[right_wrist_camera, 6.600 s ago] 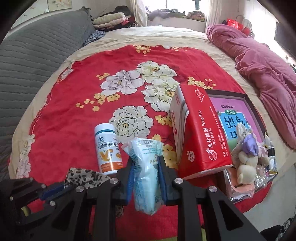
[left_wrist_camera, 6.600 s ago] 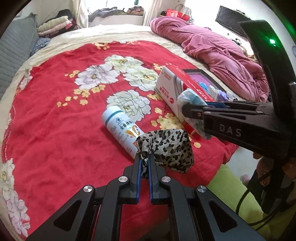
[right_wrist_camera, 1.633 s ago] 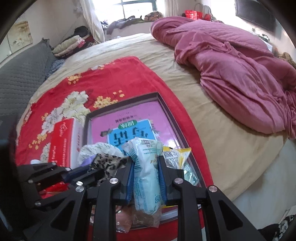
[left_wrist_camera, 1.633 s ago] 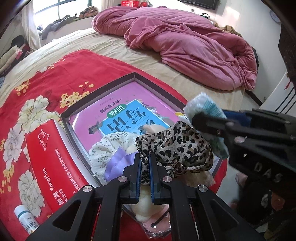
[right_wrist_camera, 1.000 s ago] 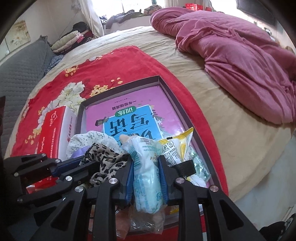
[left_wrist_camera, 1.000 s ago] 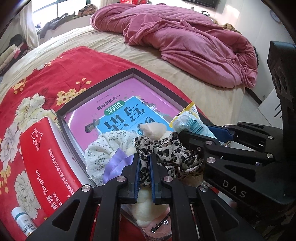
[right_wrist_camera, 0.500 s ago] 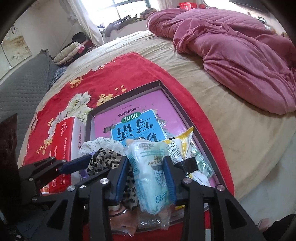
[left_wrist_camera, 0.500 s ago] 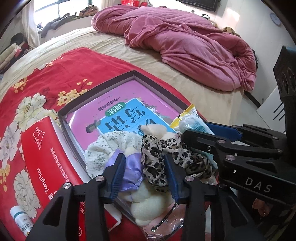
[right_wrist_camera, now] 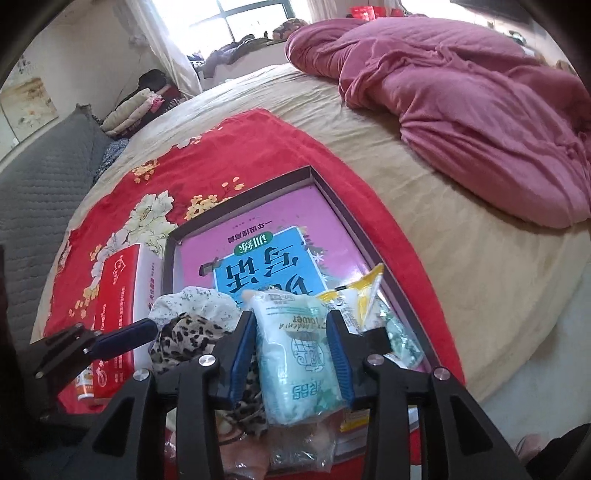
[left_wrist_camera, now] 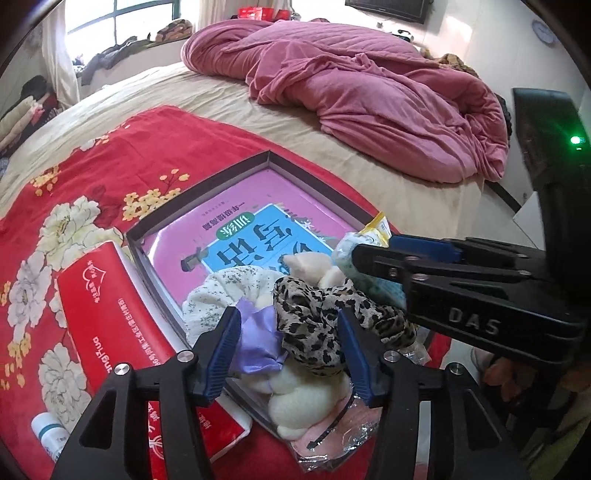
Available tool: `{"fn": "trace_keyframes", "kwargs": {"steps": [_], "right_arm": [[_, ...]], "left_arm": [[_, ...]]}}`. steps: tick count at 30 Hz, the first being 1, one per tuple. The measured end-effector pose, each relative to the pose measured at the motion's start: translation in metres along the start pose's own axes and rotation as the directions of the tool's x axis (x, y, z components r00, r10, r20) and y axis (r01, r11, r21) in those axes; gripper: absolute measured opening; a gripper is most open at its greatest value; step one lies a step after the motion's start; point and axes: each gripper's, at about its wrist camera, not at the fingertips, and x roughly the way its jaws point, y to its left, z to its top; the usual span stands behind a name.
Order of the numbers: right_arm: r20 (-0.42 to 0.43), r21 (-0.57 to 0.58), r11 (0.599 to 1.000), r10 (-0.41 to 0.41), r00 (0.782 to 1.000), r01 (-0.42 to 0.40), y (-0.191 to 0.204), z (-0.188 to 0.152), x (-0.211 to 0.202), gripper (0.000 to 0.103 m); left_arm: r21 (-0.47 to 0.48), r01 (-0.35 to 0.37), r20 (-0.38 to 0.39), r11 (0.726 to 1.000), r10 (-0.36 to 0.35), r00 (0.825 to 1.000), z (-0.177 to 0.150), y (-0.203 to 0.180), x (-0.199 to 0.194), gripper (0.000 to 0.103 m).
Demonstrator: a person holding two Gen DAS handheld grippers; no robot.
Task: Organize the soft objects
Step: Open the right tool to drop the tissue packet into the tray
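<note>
Left gripper [left_wrist_camera: 290,347] stood wide open, gripping nothing, around the leopard scrunchie [left_wrist_camera: 325,317] in the tray [left_wrist_camera: 207,184]; right gripper [right_wrist_camera: 291,350], parted, flanked the towel pack [right_wrist_camera: 295,350].

I see a big red blanket [left_wrist_camera: 122,155] with white and yellow flowers spread over the bed [right_wrist_camera: 424,192]. A pink quilt [left_wrist_camera: 369,96] lies in a bunched heap at the far side. Just beside the box stands a red carton [left_wrist_camera: 118,325] with white writing on it. A small white bottle [left_wrist_camera: 48,439] lies on the blanket near the carton's close end. A grey padded headboard [right_wrist_camera: 40,177] runs along one side. Folded clothes [right_wrist_camera: 136,103] sit in a pile past it. A window [right_wrist_camera: 255,14] lets in bright light, with a white curtain [right_wrist_camera: 173,62] hanging next to it.
</note>
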Motion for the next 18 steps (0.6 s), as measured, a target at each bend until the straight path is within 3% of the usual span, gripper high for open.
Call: {"fn": "trace_keyframes", "kwargs": {"steps": [7, 18], "right_arm": [[0.026, 0.022, 1.000, 0.012, 1.000, -0.012, 0.000, -0.003, -0.012, 0.039], [0.076, -0.001, 0.999, -0.036, 0.996, 0.036, 0.014, -0.003, -0.043, 0.044]], "left_arm": [[0.019, -0.010, 0.023, 1.000, 0.009, 1.000, 0.000, -0.002, -0.009, 0.062], [-0.002, -0.017, 0.060, 1.000, 0.017, 0.998, -0.004, 0.003, -0.033, 0.071]]}}
